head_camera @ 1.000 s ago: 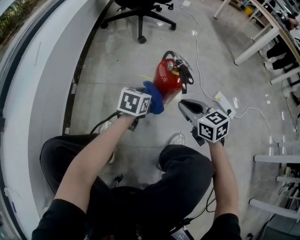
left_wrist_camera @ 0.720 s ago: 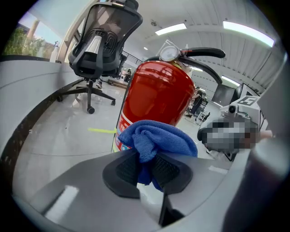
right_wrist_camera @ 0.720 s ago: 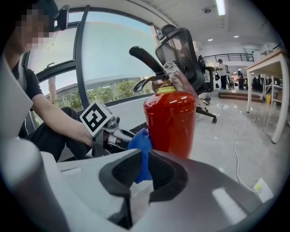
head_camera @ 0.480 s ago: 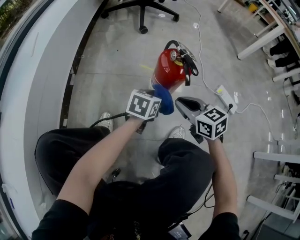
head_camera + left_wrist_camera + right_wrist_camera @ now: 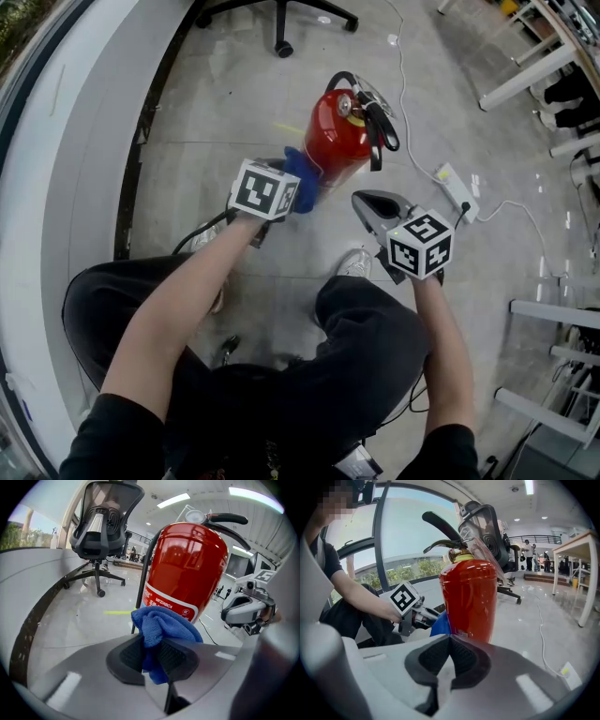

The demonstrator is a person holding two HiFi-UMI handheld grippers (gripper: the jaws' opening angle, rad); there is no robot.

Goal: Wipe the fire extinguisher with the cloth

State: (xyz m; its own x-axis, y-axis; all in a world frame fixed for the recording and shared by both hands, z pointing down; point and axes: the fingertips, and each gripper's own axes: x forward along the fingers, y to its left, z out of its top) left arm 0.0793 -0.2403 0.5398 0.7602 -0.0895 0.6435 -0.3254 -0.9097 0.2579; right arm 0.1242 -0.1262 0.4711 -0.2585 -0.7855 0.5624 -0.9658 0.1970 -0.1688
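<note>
**L claw (image 5: 152,657) pinching cloth (image 5: 161,626) at fire extinguisher (image 5: 336,141); R claw (image 5: 450,641) closed, empty.**

L claw: the jaws are held part-closed on the blue cloth, which is bunched betw. the pads and laid against the lower body of the red fire extinguisher. The extinguisher is stood upright on the floor (image 5: 216,103). R claw: the jaws have just been closing and are now pressed together w/ nothing betw. them. It is held just beside the extinguisher's right side.

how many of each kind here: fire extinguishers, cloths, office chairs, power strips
fire extinguisher: 1
blue cloth: 1
office chair: 1
power strip: 1
total: 4
</note>
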